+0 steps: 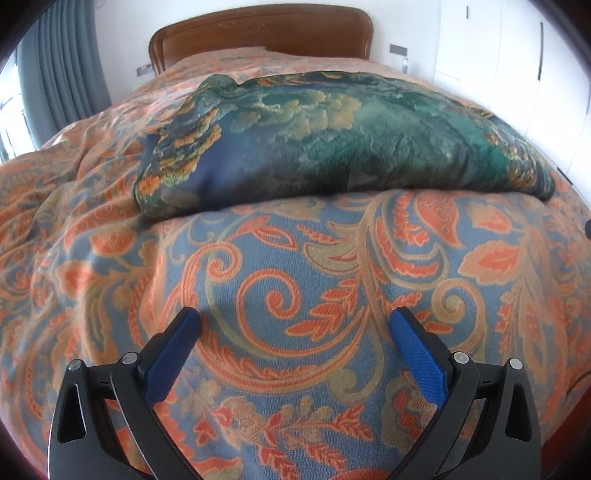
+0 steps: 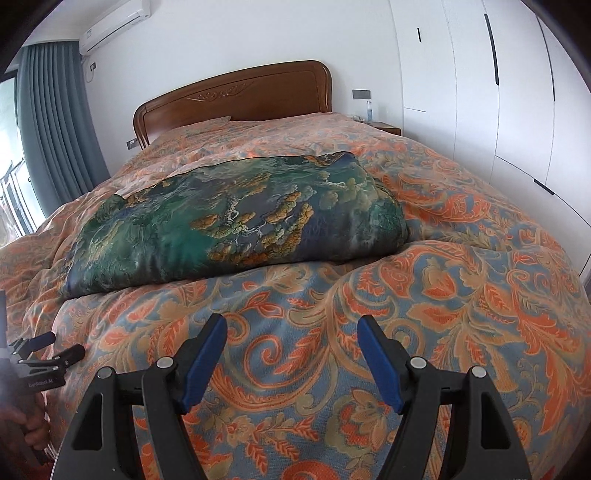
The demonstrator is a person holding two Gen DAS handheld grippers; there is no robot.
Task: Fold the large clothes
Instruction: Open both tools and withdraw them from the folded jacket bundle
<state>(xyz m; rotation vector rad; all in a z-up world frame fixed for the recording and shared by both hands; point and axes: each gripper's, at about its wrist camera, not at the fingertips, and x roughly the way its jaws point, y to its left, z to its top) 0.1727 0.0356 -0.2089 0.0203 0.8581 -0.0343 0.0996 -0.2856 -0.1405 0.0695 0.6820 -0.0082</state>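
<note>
**Ahead of both tongs: garment already bundled, nothing gripped**

Left wrist view. Under the left tongs point(image 1: 295, 317), spread wide with nothing between the blue pads: bare bedspread point(image 1: 277, 258) in orange and blue paisley. Further ahead, well apart from the tips and lying crosswise on that bedspread: the green-and-blue printed garment point(image 1: 332, 140), already doubled into a thick, roughly oblong bundle. Near edge rounded, left end layered and a little uneven. Judged well along, perhaps finished, with at most one more fold or a tidying of that ragged end left. Behind the bundle, a wooden headboard point(image 1: 258, 37). Far to the left of the tongs, a grey curtain point(image 1: 62, 62). Far to the right, white wardrobe doors point(image 1: 517, 74).

Right wrist view. Right tongs point(image 2: 292, 323) parted too, less widely, empty, over the same bedspread and short of the bundle. Same garment ahead and slightly left, touched by neither tool, top face smooth, far right corner peaked up. Low at the left of these tongs, the left pair again, held in a person's hand point(image 2: 26, 424). Soft, puffy, rumpled surface, likely to give under any press. Beyond the bundle, an air conditioner point(image 2: 114, 26) high on the white wall above the curtain, and a small nightstand point(image 2: 388, 129) beside the wardrobe.
</note>
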